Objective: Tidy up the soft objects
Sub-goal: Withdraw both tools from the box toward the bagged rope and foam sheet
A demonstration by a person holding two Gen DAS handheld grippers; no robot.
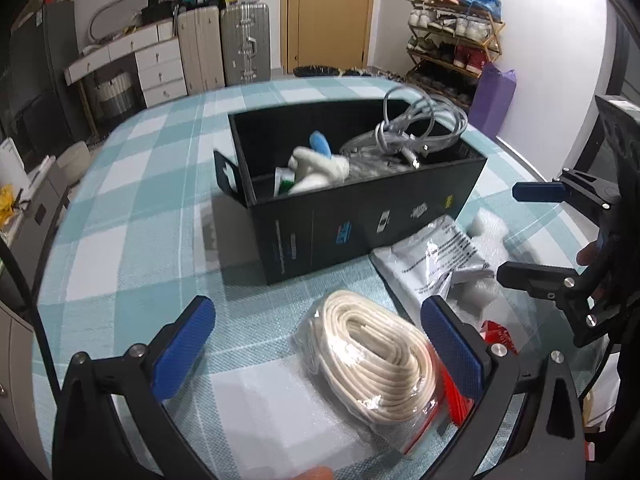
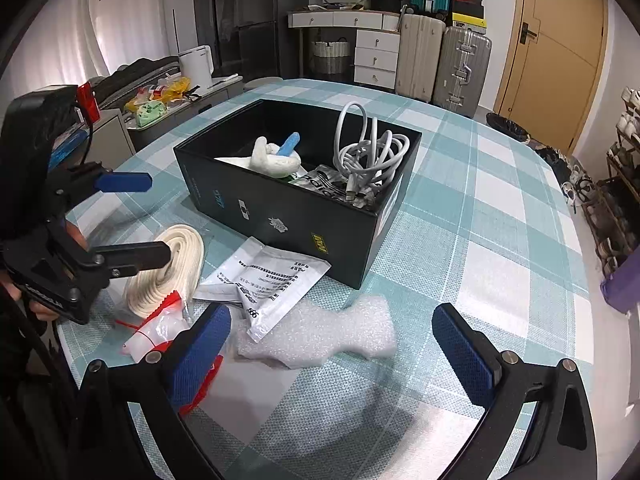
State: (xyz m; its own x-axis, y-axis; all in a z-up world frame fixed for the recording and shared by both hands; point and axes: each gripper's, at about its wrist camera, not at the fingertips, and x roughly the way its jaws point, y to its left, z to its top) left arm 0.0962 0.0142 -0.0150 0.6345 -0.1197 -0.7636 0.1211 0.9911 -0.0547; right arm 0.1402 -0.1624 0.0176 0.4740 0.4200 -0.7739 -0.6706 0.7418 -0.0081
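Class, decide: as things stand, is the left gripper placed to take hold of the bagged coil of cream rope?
Probably yes. The left gripper is open, its fingers either side of the bagged rope coil, with nothing lying over it.

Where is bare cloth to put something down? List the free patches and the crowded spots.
Free: the tablecloth right of the black box, out to the table edge; also the cloth left of the box.
Crowded: in front of the box, where the rope coil, grey pouch and foam lie close together. The box holds a cable and rag.
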